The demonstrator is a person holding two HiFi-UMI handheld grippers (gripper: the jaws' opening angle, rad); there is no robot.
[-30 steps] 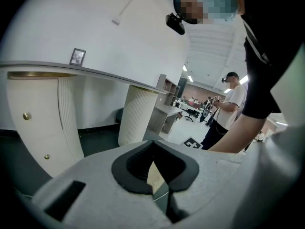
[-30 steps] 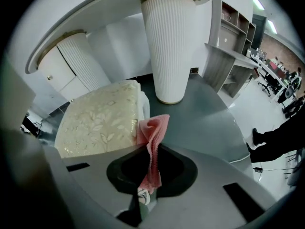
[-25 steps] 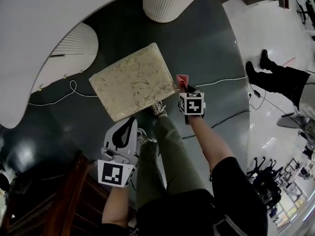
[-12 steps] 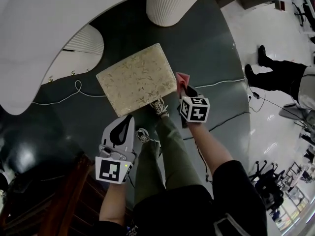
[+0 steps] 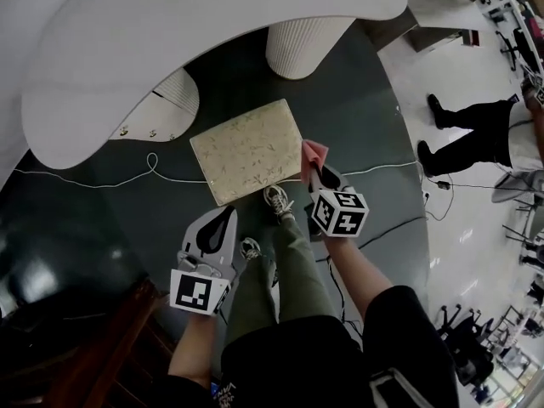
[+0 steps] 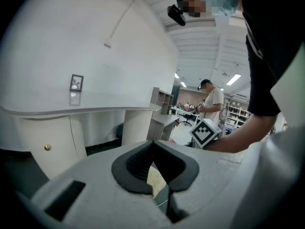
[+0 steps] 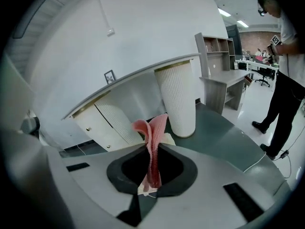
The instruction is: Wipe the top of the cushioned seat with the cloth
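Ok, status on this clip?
Right gripper shut on pink cloth, left gripper shut, empty. Cloth beside cushioned seat, not on top. Seat top unobstructed.

The seat top lies open to us from above and from its right, where dark floor gives room; our right tongs, clamped on the cloth, hang just beside that edge. Beyond the far edge the white bench overhangs, with a ribbed pillar and a ribbed cabinet under it. Our shoe stands by the near edge; a white cable trails left.
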